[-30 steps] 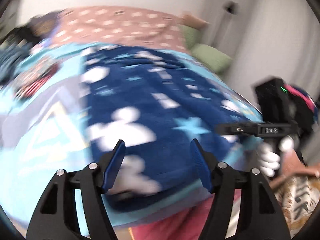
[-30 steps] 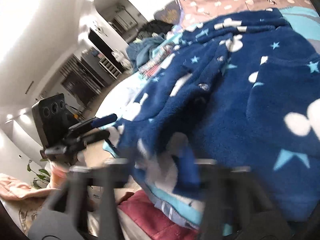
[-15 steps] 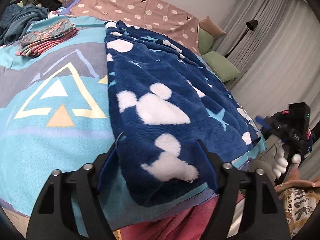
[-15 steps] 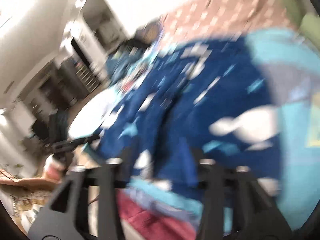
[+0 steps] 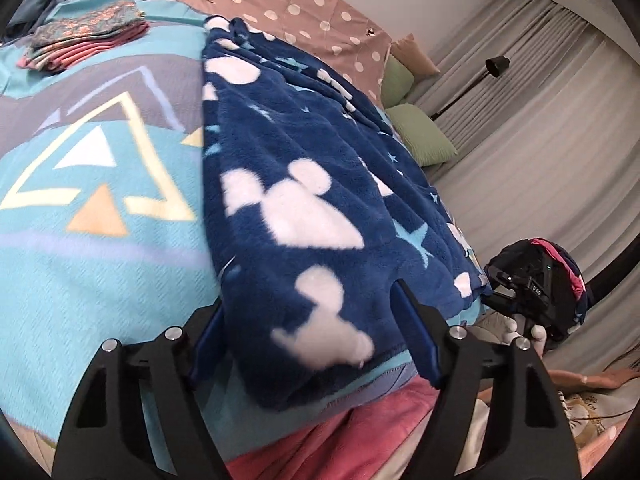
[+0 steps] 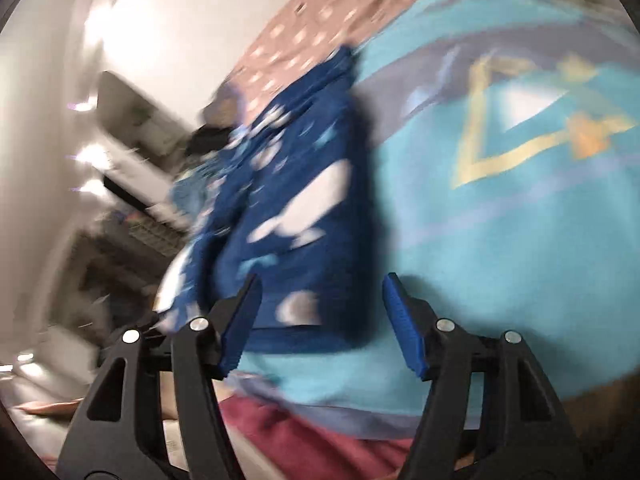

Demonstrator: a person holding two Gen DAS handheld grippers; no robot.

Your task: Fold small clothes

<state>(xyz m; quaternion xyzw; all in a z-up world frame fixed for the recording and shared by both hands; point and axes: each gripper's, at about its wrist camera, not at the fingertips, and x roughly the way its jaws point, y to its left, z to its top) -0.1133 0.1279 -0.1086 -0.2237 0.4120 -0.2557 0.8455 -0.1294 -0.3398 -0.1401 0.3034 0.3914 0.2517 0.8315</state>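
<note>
Blue fleece garment (image 5: 304, 216) lies between left tongs (image 5: 316, 336) (closing, untouched); right tongs (image 6: 320, 320) open.

We see our right gripper (image 6: 320, 320) with jaws parted — the blurred navy fleece garment (image 6: 296, 208) lies just beyond them, on the turquoise bedspread (image 6: 500, 260).

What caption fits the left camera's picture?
Left gripper closing around the blue fleece garment's corner on the bed.
</note>
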